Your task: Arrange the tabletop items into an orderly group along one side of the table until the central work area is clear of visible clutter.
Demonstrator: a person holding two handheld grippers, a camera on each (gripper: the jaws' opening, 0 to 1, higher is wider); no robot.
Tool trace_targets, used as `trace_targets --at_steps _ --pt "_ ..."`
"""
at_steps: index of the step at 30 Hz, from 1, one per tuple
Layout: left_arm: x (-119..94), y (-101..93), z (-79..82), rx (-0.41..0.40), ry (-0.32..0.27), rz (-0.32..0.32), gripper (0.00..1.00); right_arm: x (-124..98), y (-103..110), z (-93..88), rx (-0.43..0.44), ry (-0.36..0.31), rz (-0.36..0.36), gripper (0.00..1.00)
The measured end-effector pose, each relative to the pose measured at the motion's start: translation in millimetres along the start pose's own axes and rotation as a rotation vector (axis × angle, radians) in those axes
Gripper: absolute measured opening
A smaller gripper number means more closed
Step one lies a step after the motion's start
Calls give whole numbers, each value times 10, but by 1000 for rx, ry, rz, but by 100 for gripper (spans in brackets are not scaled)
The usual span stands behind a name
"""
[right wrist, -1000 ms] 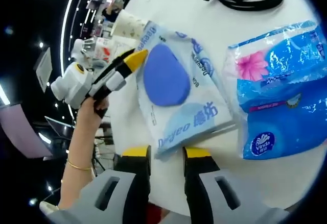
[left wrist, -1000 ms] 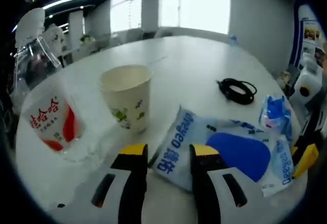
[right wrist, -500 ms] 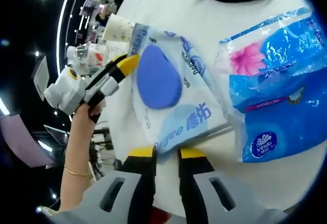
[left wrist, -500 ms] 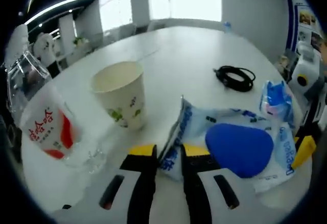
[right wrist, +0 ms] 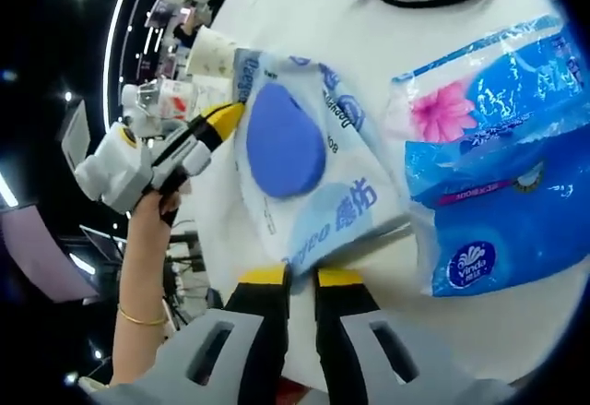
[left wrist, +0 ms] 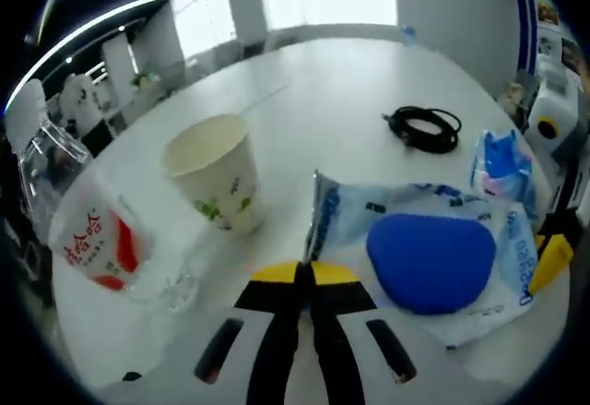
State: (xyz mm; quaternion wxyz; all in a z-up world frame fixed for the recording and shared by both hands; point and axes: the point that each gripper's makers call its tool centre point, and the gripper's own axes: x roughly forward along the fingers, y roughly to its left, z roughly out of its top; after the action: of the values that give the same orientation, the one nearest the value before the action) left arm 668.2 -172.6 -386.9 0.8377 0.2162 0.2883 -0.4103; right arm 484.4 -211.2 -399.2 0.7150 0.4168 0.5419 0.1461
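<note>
The wet-wipes pack [left wrist: 419, 253] is pale blue and white with a dark blue teardrop lid, lying on the white round table [left wrist: 350, 82] between the paper cup [left wrist: 214, 179] and the blue Vinda tissue pack [right wrist: 493, 193]. The left gripper [left wrist: 305, 274] pinches its raised edge; the right gripper [right wrist: 300, 278] nips the opposite edge, jaws nearly together

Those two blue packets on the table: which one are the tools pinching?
The white wipes pack with the big blue oval lid; both tools grip its edges. The brighter blue tissue pack with the pink flower lies beside it, ungripped.
</note>
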Motion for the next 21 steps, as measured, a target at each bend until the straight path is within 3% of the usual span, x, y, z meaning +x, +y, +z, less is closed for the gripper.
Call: trace_targets --at_steps 21 --pt "-461 -15 -361 -112 26 85 0 -241 -20 141 -199 -45 -14 1"
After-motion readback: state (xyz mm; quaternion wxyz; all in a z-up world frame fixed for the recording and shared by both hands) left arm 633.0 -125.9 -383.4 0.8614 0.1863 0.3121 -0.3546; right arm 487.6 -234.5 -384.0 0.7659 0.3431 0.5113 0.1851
